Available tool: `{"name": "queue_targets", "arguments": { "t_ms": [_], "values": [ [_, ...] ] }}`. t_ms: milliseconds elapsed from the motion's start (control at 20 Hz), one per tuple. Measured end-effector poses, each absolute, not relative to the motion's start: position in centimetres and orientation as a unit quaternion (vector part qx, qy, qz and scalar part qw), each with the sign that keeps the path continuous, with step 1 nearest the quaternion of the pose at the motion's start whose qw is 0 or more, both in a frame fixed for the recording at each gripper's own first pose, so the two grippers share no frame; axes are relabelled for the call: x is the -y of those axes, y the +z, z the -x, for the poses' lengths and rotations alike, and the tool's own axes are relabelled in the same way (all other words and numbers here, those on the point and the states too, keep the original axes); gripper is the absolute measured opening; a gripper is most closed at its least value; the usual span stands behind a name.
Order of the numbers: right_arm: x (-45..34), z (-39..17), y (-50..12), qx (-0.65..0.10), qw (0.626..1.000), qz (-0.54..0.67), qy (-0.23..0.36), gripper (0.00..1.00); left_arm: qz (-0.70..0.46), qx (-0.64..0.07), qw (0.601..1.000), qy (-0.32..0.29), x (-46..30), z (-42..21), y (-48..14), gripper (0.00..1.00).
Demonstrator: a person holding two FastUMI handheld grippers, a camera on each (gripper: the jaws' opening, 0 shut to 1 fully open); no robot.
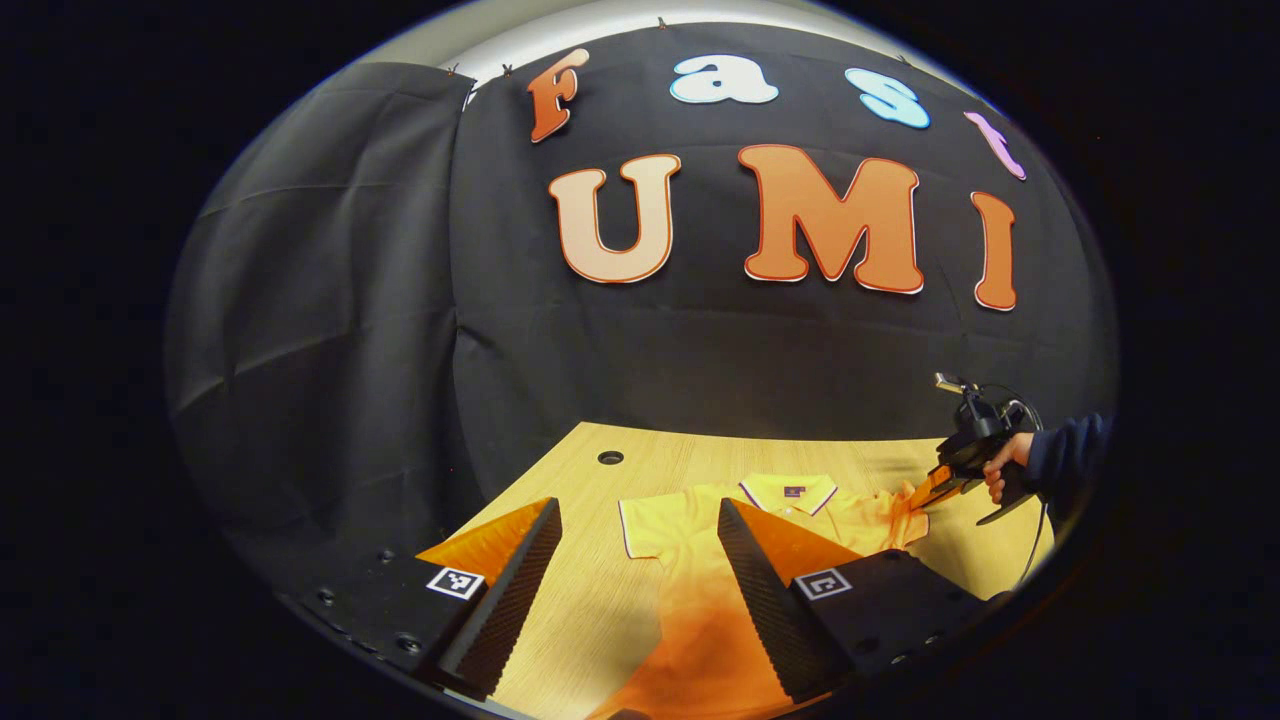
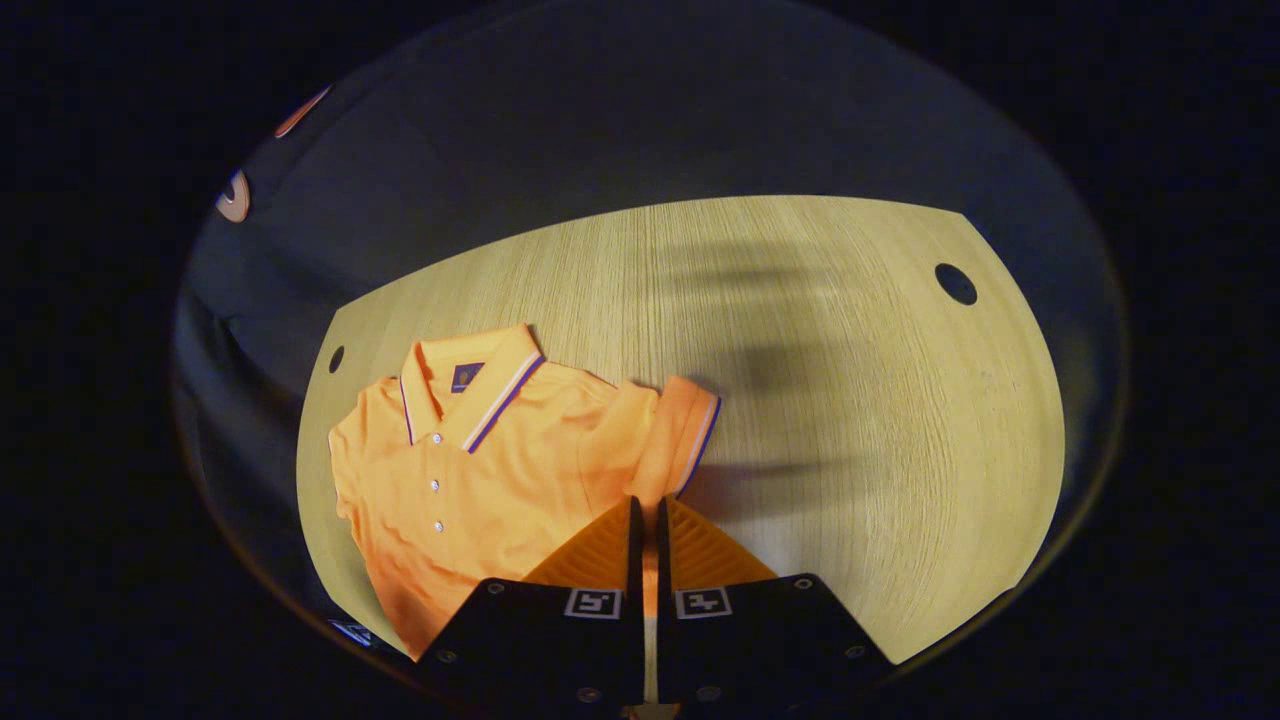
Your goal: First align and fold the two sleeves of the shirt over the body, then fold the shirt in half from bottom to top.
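Note:
An orange polo shirt [image 2: 470, 470] with a striped collar [image 2: 500, 395] lies flat and face up on the wooden table [image 2: 850, 400]. My right gripper [image 2: 645, 512] is shut on the edge of one short sleeve [image 2: 685, 425], and a thin strip of orange cloth shows between its fingers. In the left gripper view, the shirt [image 1: 700, 590] runs under my left gripper [image 1: 638, 505], which is open and holds nothing, near the other sleeve [image 1: 650, 530]. Far to the right there, a hand [image 1: 1000, 470] holds the right gripper [image 1: 925, 492] at the shirt's sleeve.
The table has round cable holes [image 1: 610, 457] [image 2: 955, 284] [image 2: 336, 359] near its back corners. Black cloth wall stands close behind the table [image 1: 680, 455]. Bare wood lies to the right of the shirt in the right gripper view.

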State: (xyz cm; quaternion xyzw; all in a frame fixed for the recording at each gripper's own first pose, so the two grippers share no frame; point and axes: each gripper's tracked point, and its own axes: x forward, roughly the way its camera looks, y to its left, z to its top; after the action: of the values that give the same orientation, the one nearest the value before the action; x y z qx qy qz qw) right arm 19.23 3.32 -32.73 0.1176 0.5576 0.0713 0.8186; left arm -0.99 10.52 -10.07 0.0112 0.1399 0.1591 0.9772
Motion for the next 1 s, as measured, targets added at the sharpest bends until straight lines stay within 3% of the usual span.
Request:
{"name": "queue_targets", "arguments": {
  "t_ms": [250,400,450,500,650,900,1000],
  "values": [
    [-7.3,-18.7,-31.1,-0.558,0.814,-0.115,0.112,0.06,-0.016,-0.146,0.976,0.164,-11.4,0.4,-10.6,0.97],
    [-10.8,-17.8,-29.9,-0.555,0.805,-0.130,0.164,0.16,-0.006,-0.159,0.973,0.168,-12.6,-0.4,-11.7,0.96],
    [-11.4,-17.7,-29.8,-0.555,0.804,-0.131,0.170,0.11,-0.004,-0.163,0.972,0.171,-13.1,-0.8,-11.9,0.97],
    [-11.5,-17.7,-29.9,-0.553,0.806,-0.127,0.171,0.32,-0.007,-0.170,0.969,0.177,-13.9,-1.3,-12.1,0.97],
    [-10.7,-17.9,-29.1,-0.535,0.822,-0.107,0.160,0.43,-0.002,-0.192,0.966,0.172,-15.7,-3.2,-13.2,0.97],
    [-8.7,-18.1,-23.7,-0.455,0.875,-0.111,0.119,0.80,0.034,-0.207,0.970,0.119,-17.7,-8.7,-14.5,0.96],
    [-8.1,-17.0,-21.3,-0.424,0.892,-0.127,0.089,0.86,0.041,-0.236,0.966,0.093,-18.3,-10.7,-16.1,0.99]
  ]
}}
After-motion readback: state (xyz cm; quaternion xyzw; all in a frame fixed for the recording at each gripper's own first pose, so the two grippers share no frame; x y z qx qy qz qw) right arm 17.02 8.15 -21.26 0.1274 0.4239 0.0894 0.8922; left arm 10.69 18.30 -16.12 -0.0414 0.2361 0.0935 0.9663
